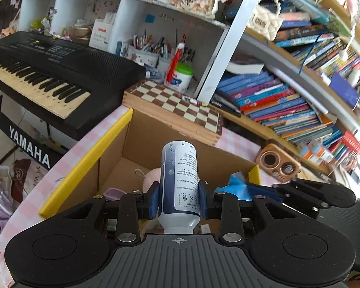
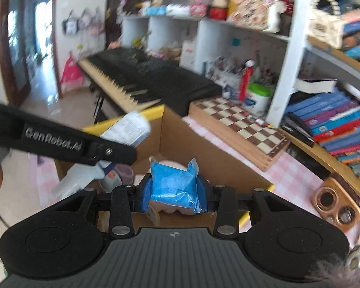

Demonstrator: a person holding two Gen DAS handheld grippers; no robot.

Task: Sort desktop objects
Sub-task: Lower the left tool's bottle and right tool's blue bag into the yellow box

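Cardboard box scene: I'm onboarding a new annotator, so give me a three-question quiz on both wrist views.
1. True or false: the left gripper grips a white bottle.
2. The right gripper holds: A) a chessboard B) a blue packet C) a book
3. What open container lies below both grippers?

Key: 1 true; 2 B; 3 the cardboard box.

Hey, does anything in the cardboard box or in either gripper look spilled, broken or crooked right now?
Nothing stands out. The left gripper holds the white bottle intact, the right gripper clamps a sealed blue packet, both over the cardboard box.
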